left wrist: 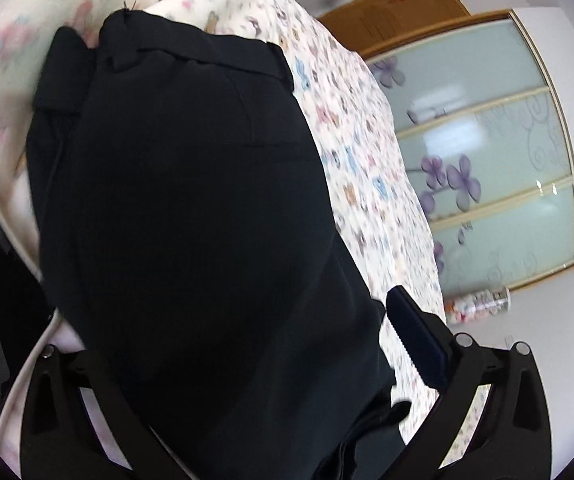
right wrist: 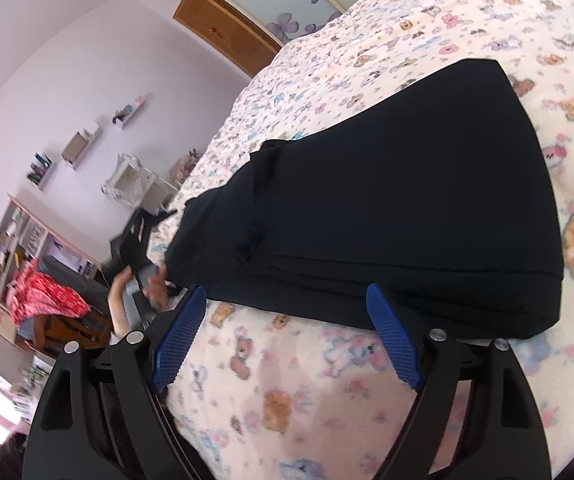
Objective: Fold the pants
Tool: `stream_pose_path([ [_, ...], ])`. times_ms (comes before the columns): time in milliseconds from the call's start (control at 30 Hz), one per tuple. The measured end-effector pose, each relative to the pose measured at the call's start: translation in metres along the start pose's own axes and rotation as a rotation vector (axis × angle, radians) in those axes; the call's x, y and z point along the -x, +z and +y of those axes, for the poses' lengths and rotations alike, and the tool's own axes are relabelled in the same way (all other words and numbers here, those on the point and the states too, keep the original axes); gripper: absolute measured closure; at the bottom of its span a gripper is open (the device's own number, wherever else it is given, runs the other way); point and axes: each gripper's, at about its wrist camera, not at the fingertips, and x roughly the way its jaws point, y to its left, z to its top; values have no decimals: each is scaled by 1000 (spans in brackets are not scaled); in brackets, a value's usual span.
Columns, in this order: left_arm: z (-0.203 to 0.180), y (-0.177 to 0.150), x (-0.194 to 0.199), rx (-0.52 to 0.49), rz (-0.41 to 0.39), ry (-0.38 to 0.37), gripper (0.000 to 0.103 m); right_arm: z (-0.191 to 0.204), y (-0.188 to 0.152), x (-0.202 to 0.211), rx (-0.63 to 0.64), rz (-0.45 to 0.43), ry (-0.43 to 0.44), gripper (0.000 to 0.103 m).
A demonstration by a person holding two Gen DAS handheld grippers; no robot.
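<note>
The black pants (right wrist: 407,208) lie folded into a thick stack on the bear-print blanket (right wrist: 327,380). My right gripper (right wrist: 287,304) is open and empty, its blue fingers (right wrist: 391,336) just short of the stack's near edge. In the left wrist view the pants (left wrist: 191,200) fill the middle and drape over my left gripper (left wrist: 247,320). Only its right finger (left wrist: 415,332) shows, wide of the cloth edge; the left finger is hidden under the fabric. The left gripper also shows far off in the right wrist view (right wrist: 135,248), held in a hand.
The bed's patterned blanket (left wrist: 359,140) runs to its edge. A wardrobe with flower-print glass doors (left wrist: 487,168) and a wooden door (right wrist: 223,36) stand beyond. Wall shelves (right wrist: 79,148), a bookcase (right wrist: 19,240) and red cloth (right wrist: 43,296) are at the left.
</note>
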Motion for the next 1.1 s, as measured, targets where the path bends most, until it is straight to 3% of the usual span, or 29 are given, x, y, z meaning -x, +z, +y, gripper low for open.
stream_pose_path([
  [133, 4, 3, -4, 5, -30, 7, 9, -7, 2, 3, -22, -9, 6, 19],
  [200, 3, 3, 0, 3, -45, 8, 25, -10, 2, 4, -41, -12, 20, 19],
  [267, 2, 2, 6, -4, -66, 14, 60, -11, 2, 5, -50, -15, 25, 19],
  [333, 1, 3, 9, -28, -79, 30, 80, -9, 1, 7, -46, -19, 25, 19],
  [367, -2, 3, 10, -55, -80, 36, 83, -8, 0, 8, -42, -23, 25, 19],
  [633, -65, -26, 29, -397, -206, 127, 89, -12, 2, 24, -59, -71, 29, 19],
  [800, -131, -80, 33, -687, -275, 129, 89, -24, 5, 39, -106, -126, 23, 19],
  [867, -161, -124, 28, -877, -294, 125, 89, -28, 6, 45, -118, -148, 13, 19],
  [933, -192, -185, 16, -1150, -279, 96, 89, -36, 7, 53, -138, -188, -16, 19],
  [1000, -205, -258, 6, -1491, -244, 63, 89, -48, 8, 63, -180, -227, -42, 19],
  [1033, -199, -304, 1, -1718, -228, 45, 89, -56, 8, 67, -212, -245, -54, 19],
  [1100, -164, -382, -11, -2101, -182, 46, 89, -75, 9, 76, -295, -276, -68, 19],
])
